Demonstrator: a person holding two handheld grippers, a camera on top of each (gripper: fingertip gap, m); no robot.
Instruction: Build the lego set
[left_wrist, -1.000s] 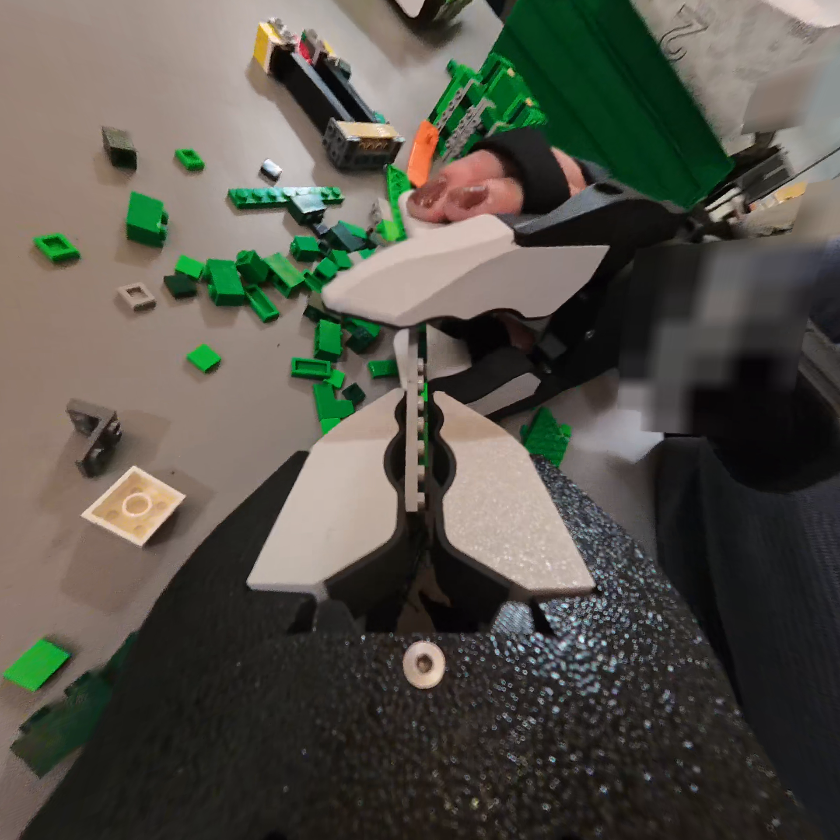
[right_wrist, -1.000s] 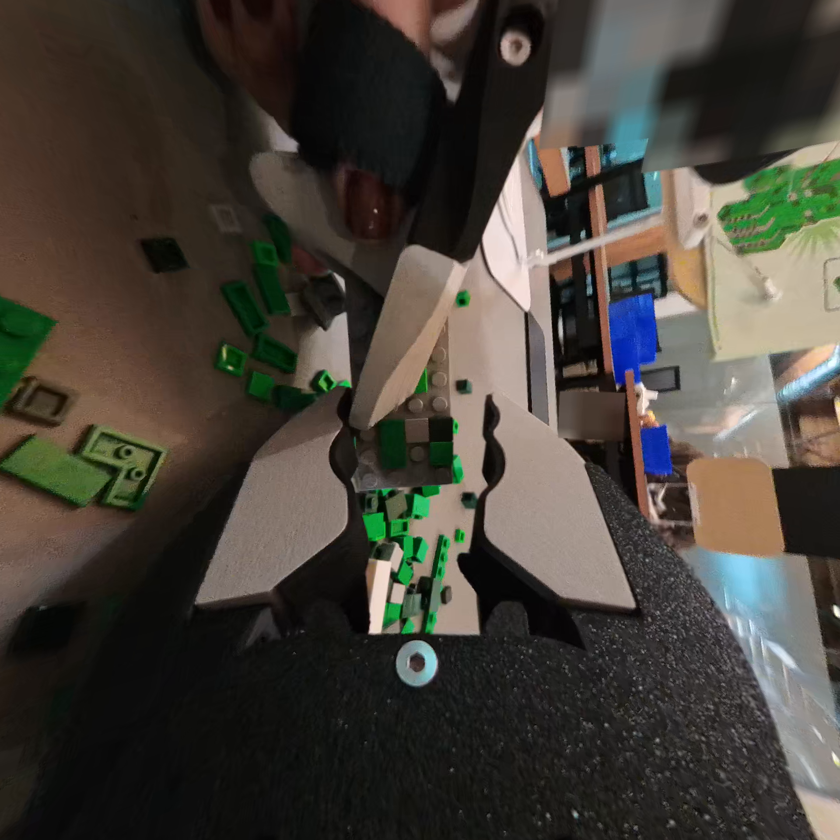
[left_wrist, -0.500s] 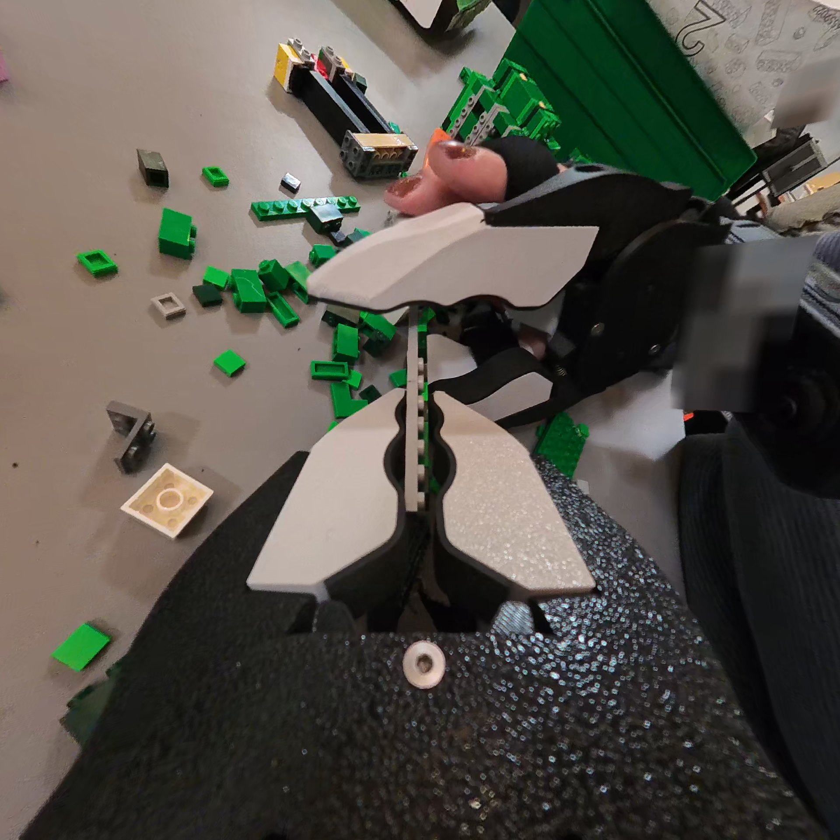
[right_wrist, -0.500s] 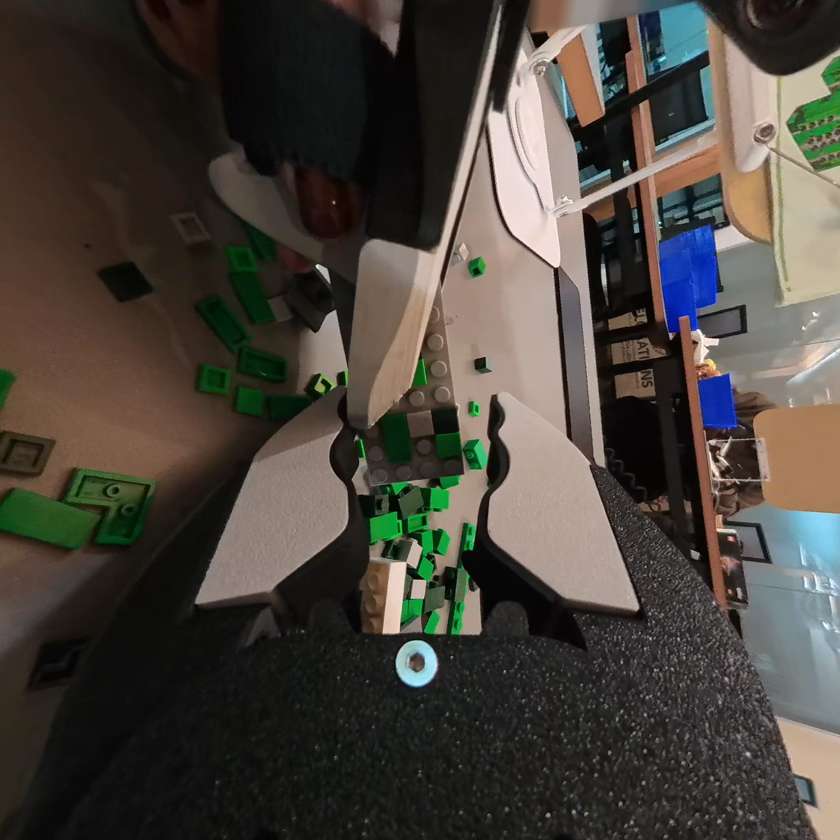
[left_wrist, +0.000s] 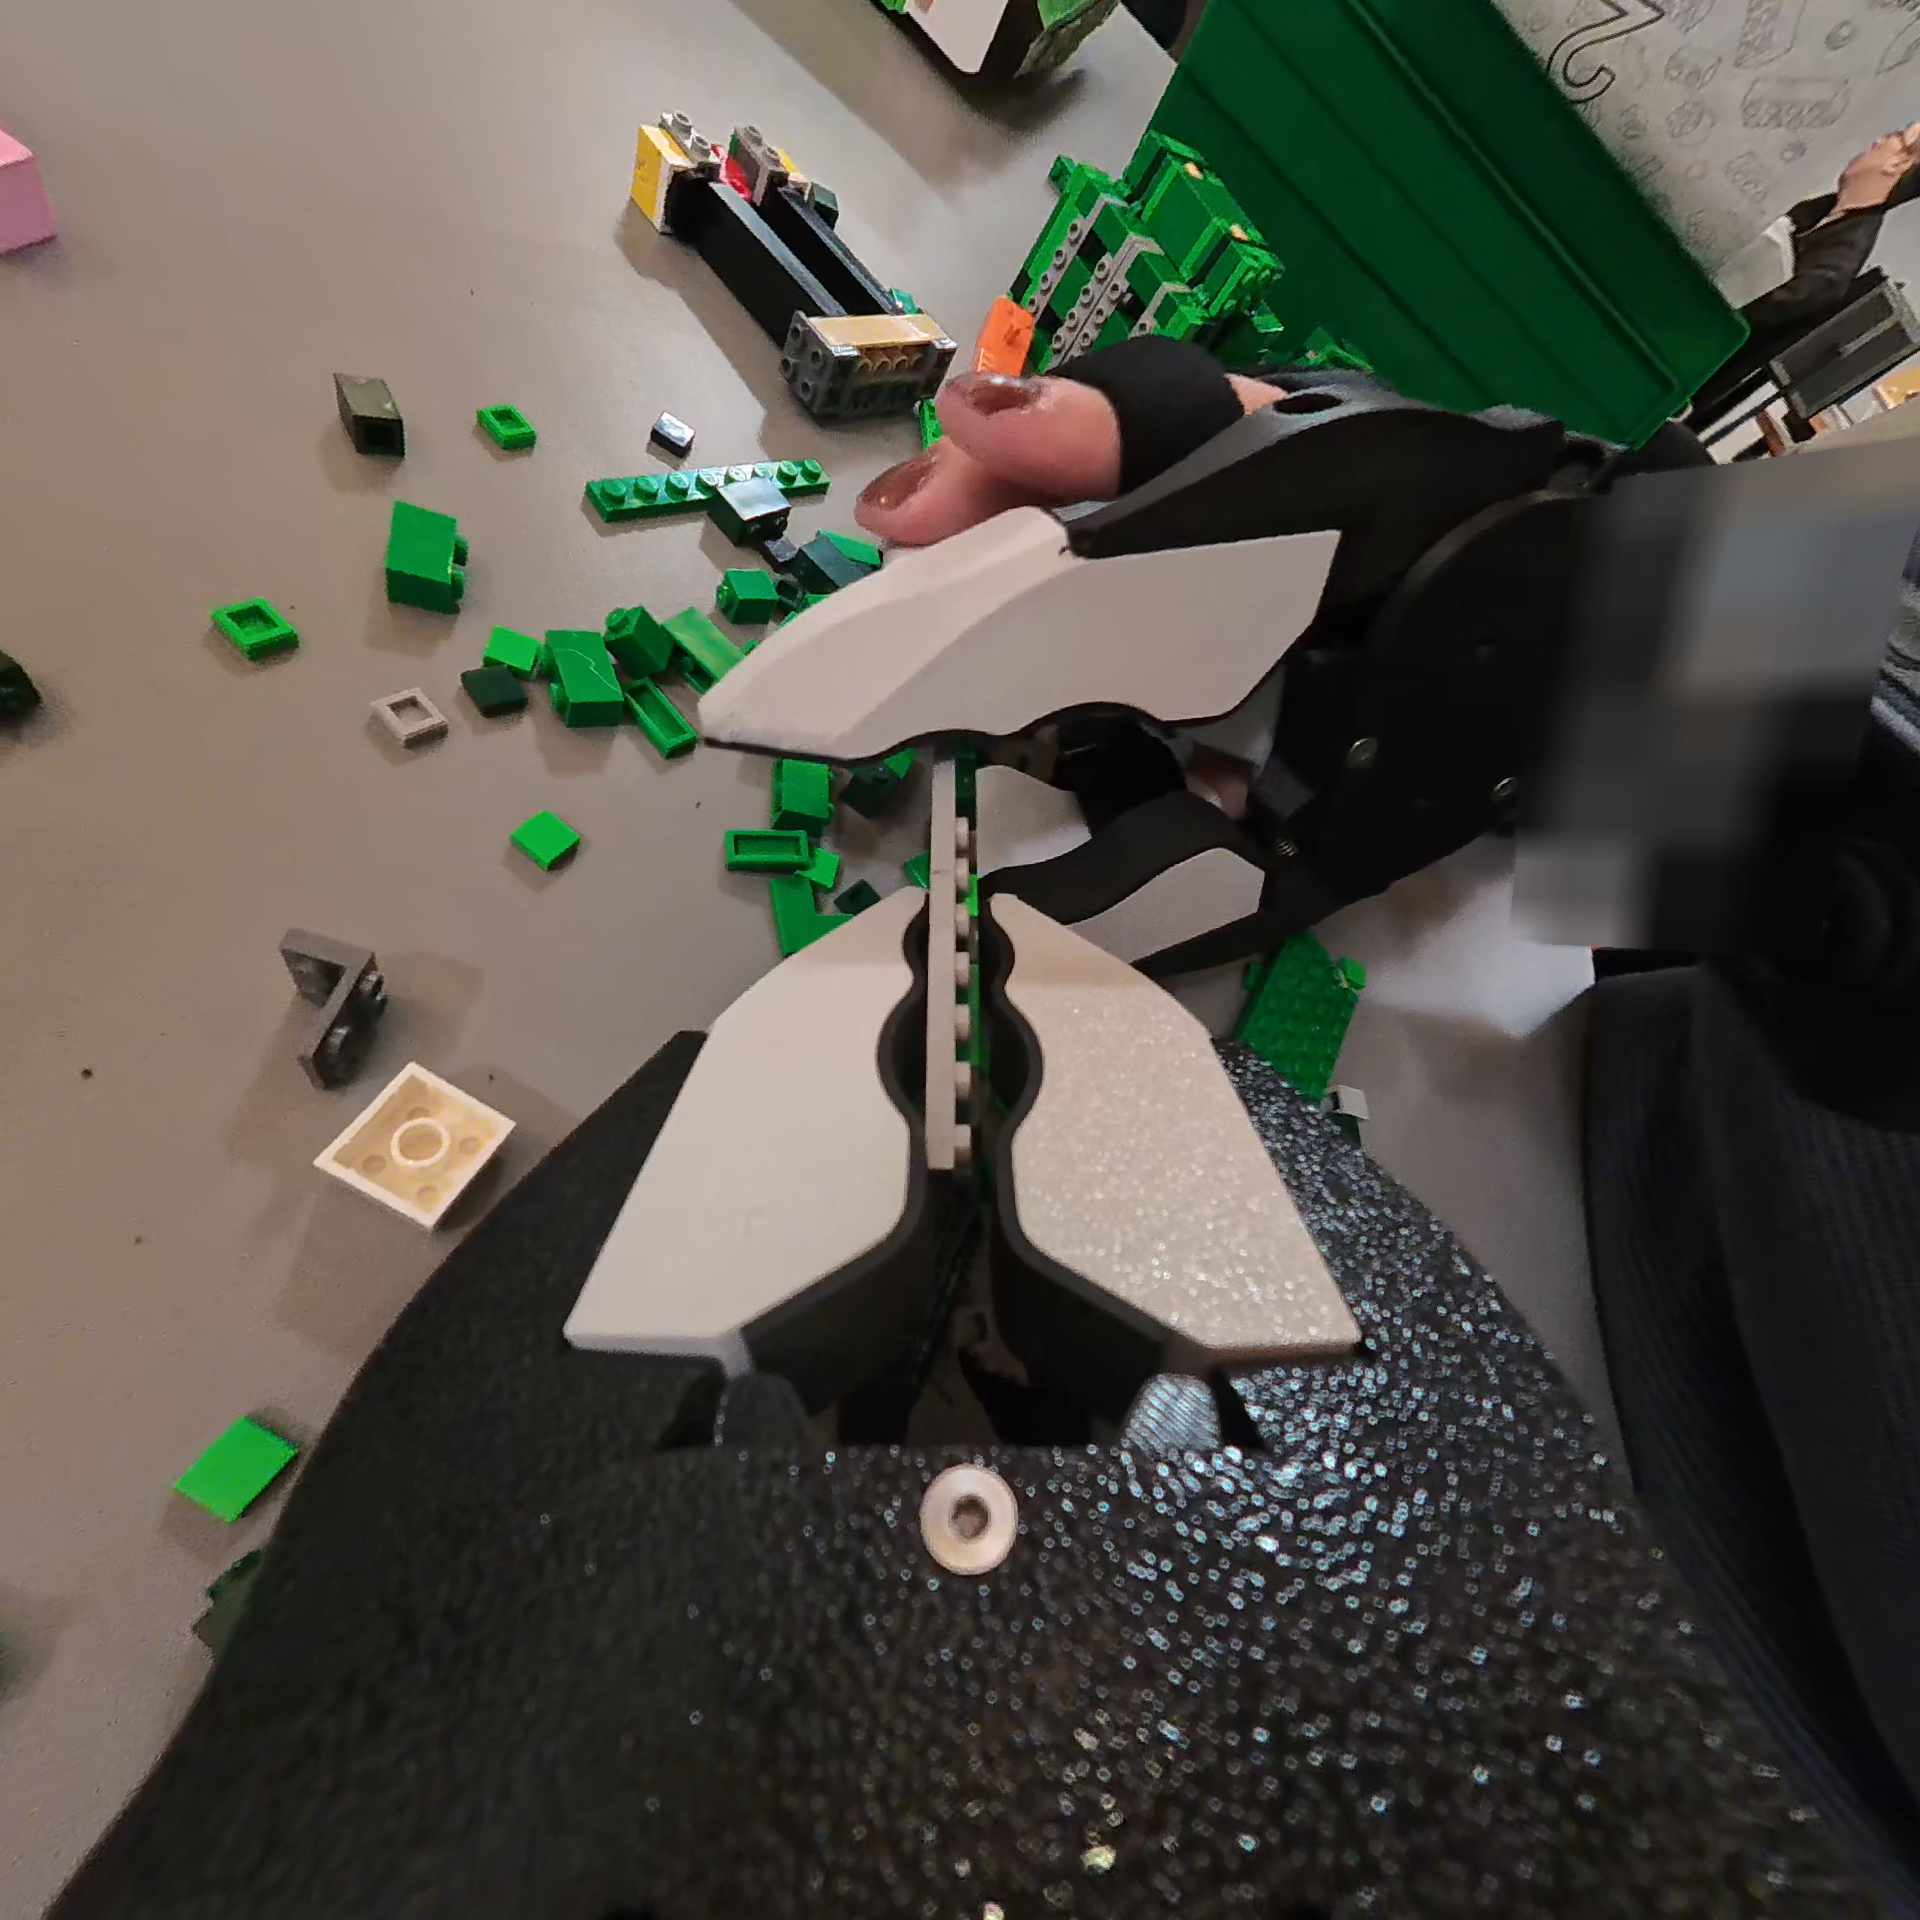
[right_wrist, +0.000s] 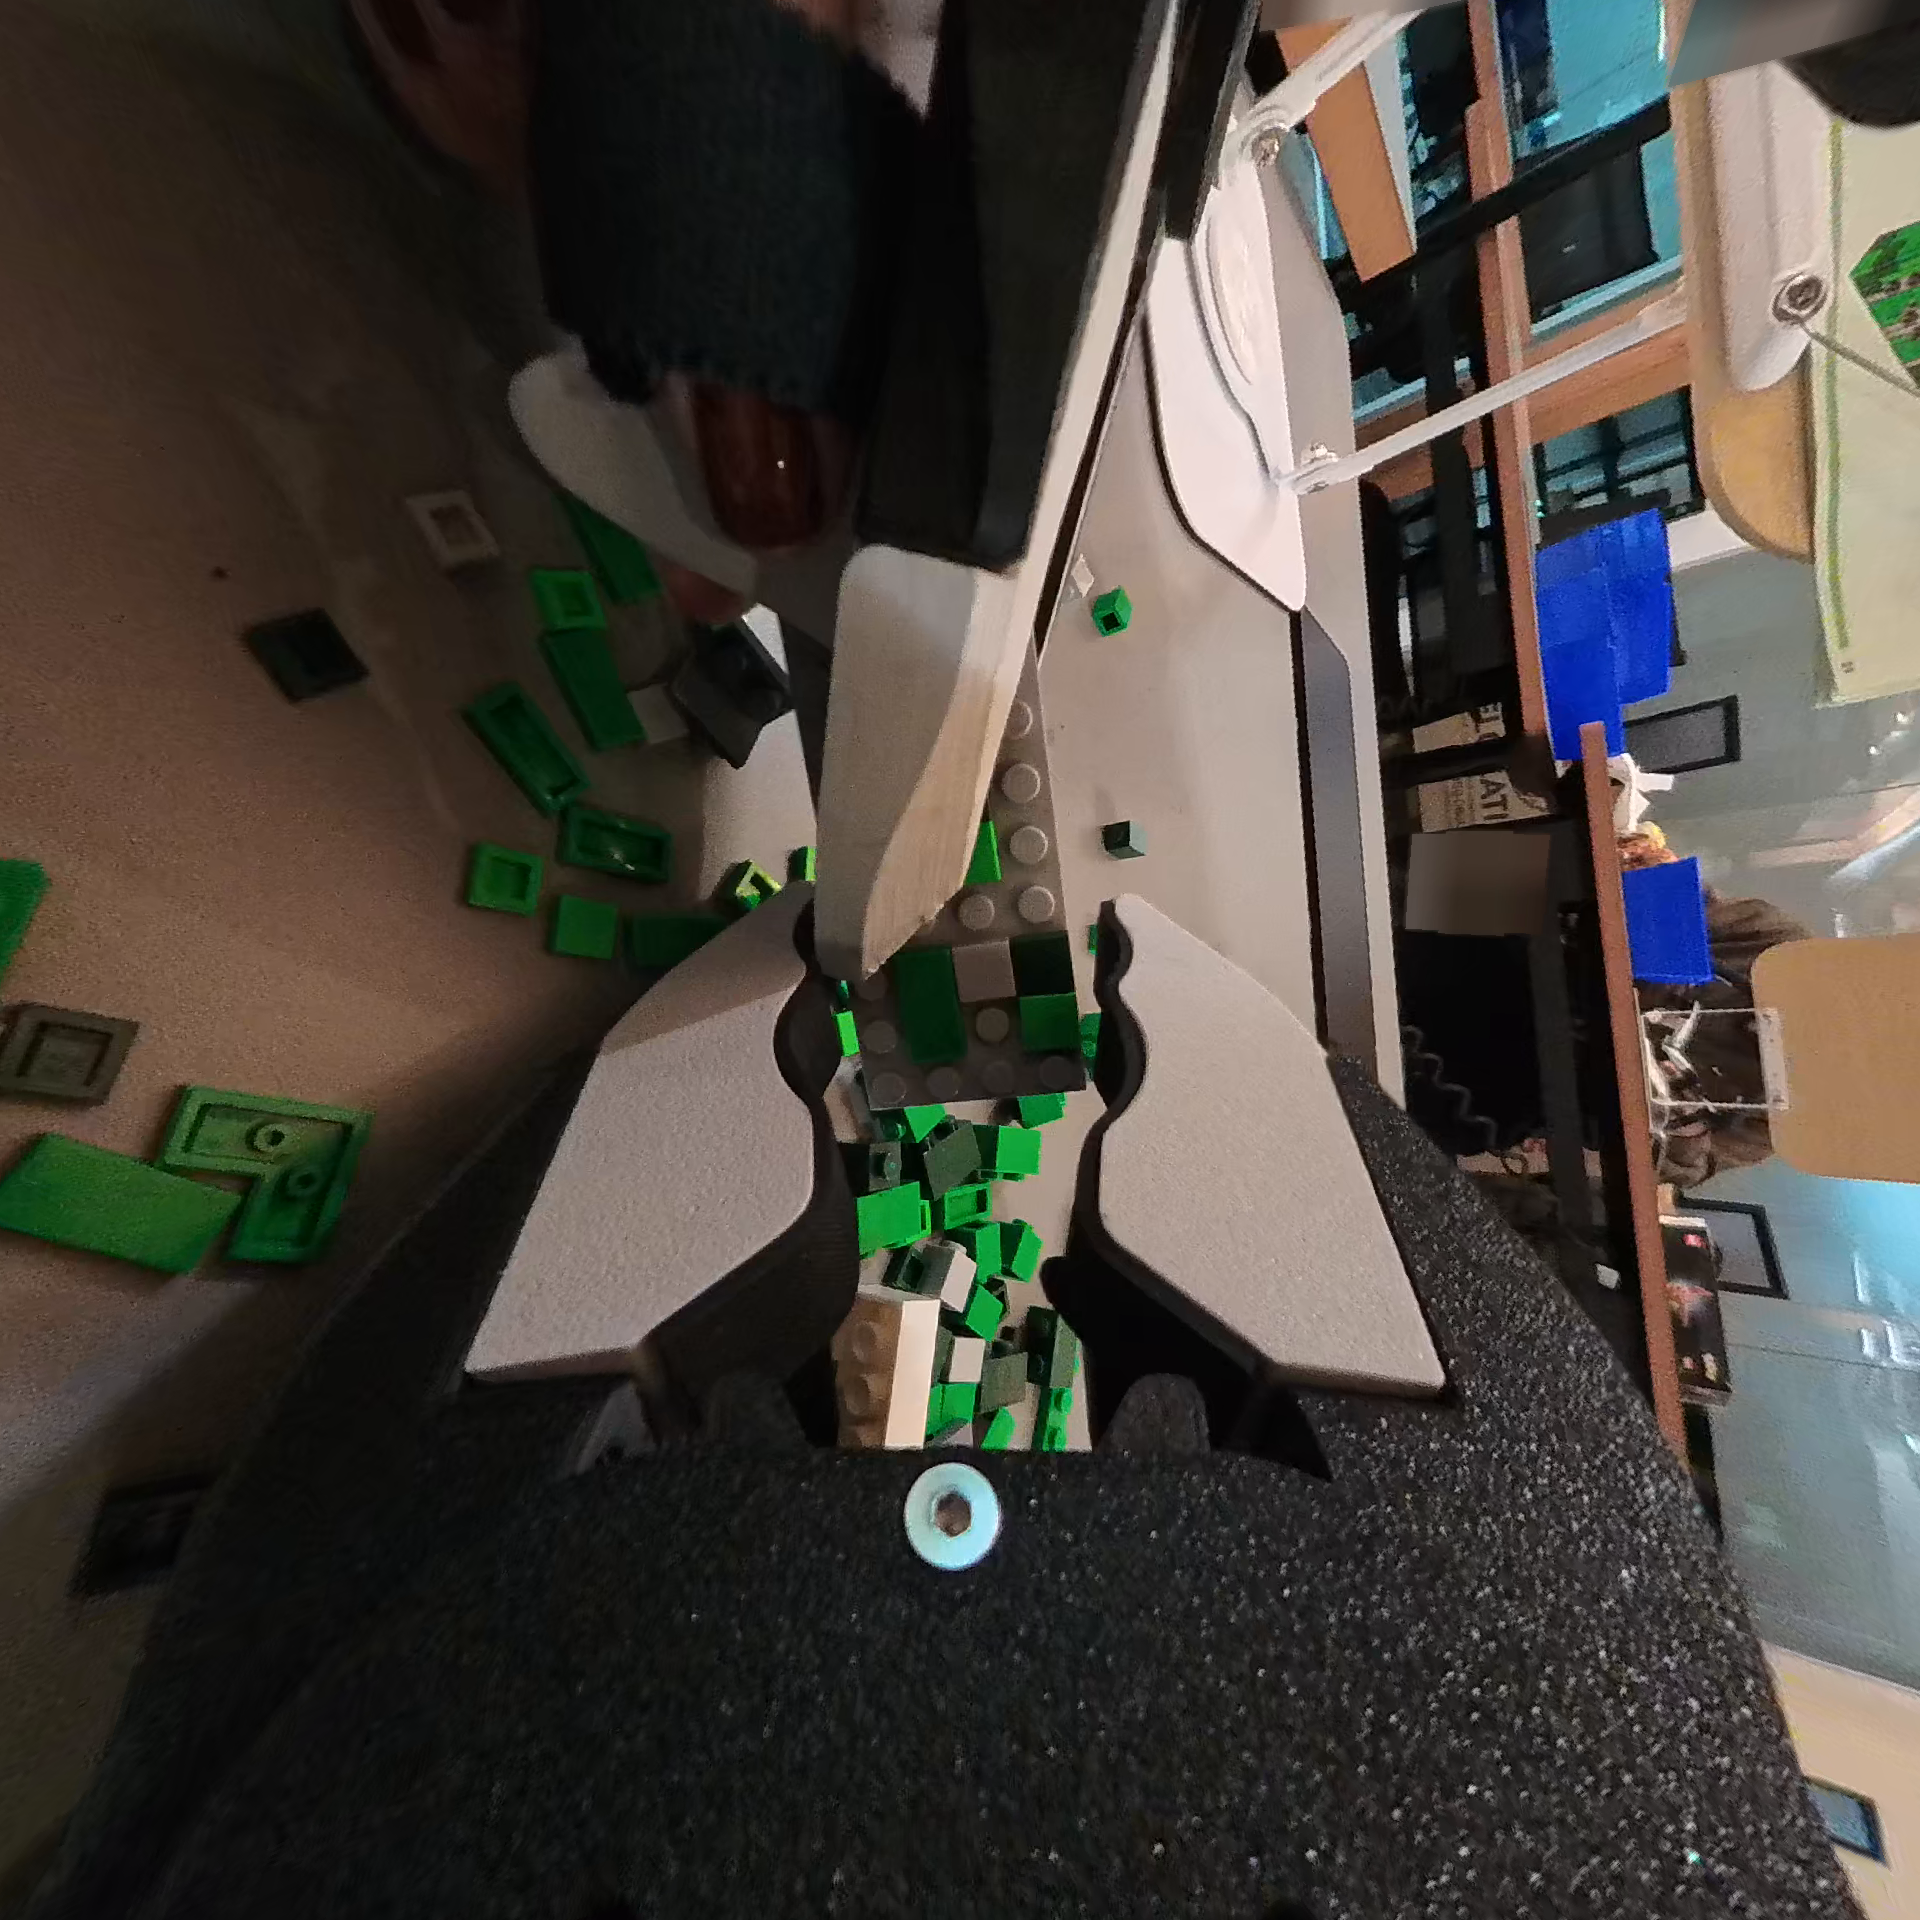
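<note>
Left wrist view: left gripper (left_wrist: 954, 997) clamped tight on the edge-on grey plate (left_wrist: 943, 935), held above the grey table (left_wrist: 208, 831), loose green bricks (left_wrist: 582, 675) scattered to the far left, right gripper (left_wrist: 997, 748) crossing just beyond. Right wrist view: right gripper (right_wrist: 951, 997) spread wide, gripping nothing, studded grey plate (right_wrist: 971, 1018) between its fingertips.

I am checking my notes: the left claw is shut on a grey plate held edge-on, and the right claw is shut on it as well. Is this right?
Not quite. The left claw is shut on the grey plate, held edge-on, but the right claw is open: in the right wrist view its fingers stand apart on either side of the plate.
</note>
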